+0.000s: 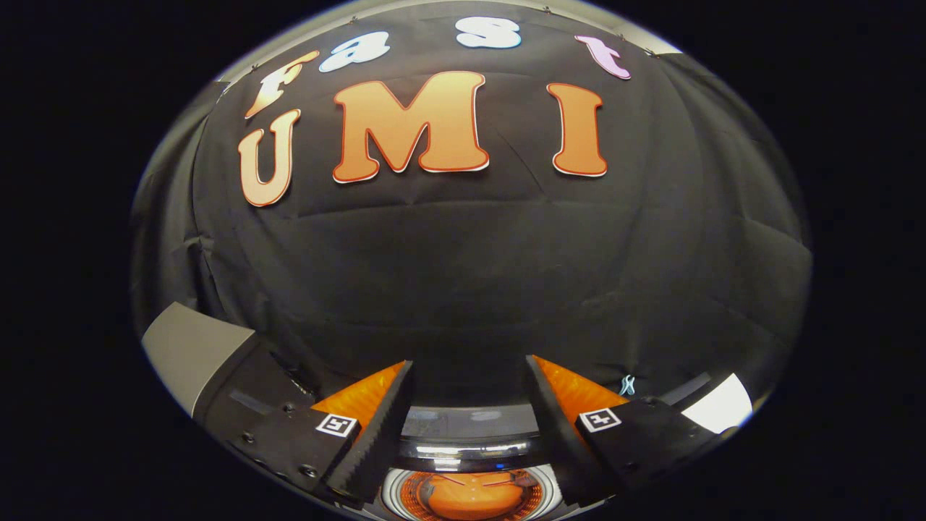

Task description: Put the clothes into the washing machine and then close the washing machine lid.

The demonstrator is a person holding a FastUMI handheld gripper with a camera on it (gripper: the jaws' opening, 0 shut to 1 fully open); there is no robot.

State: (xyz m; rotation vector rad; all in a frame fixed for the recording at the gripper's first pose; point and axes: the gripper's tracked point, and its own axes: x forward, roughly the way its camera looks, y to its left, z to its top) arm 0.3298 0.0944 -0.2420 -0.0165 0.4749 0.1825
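Fingers point(470, 405) spread apart, nothing between them; gripper pointed level at the booth's black wall.

Washing machine point(466, 445) sits directly below and just ahead of the fingers, lid open. Round drum opening point(469, 496) shows between the 2 finger bases, ringed by a pale rim.

Clothes: an orange mass point(470, 501) lies inside the drum. Cannot tell for certain whether it is fabric or part of the drum.

Handling, as judged: clothes soft, light, limp; would bunch and drape, best pinched at a thick fold.

Lid: cannot make out where it stands. Likely rigid, hinged, light; take or push it at the free front edge.

Grey panel point(192, 347) lies off to the left.
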